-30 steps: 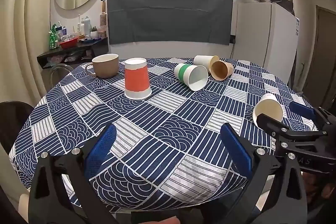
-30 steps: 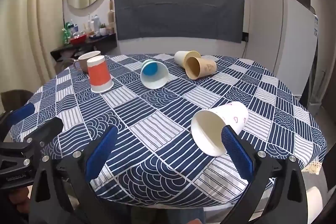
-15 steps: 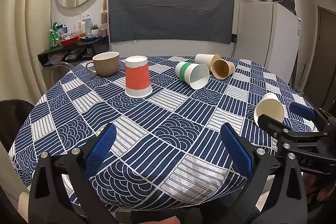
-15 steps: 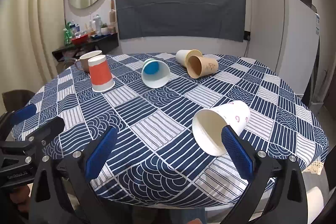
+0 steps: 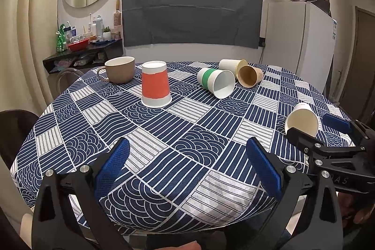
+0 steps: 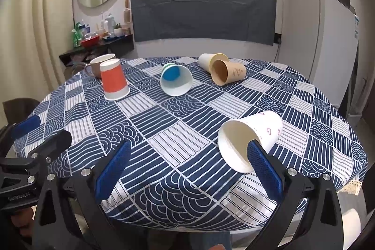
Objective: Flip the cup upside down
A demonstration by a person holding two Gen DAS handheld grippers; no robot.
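A white paper cup with pink hearts [image 6: 255, 139] lies on its side near the table's front right, mouth toward me; it also shows in the left wrist view [image 5: 302, 121]. My right gripper [image 6: 187, 170] is open and empty, its right finger just in front of that cup's rim. My left gripper [image 5: 187, 168] is open and empty over the table's front edge. A red cup [image 5: 155, 87] stands upside down. A green-banded cup [image 5: 216, 82], a brown cup [image 5: 249, 75] and a cream cup [image 5: 230, 65] lie on their sides at the back.
A round table with a blue and white patterned cloth [image 5: 164, 132] holds everything. A brown mug [image 5: 119, 73] stands upright at the back left. A fridge [image 5: 302, 39] stands at the right, a cluttered shelf [image 5: 82, 50] at the left, a dark chair [image 5: 14, 128] beside the table.
Both grippers have drifted slightly back and lower, staying open. No cup has moved.
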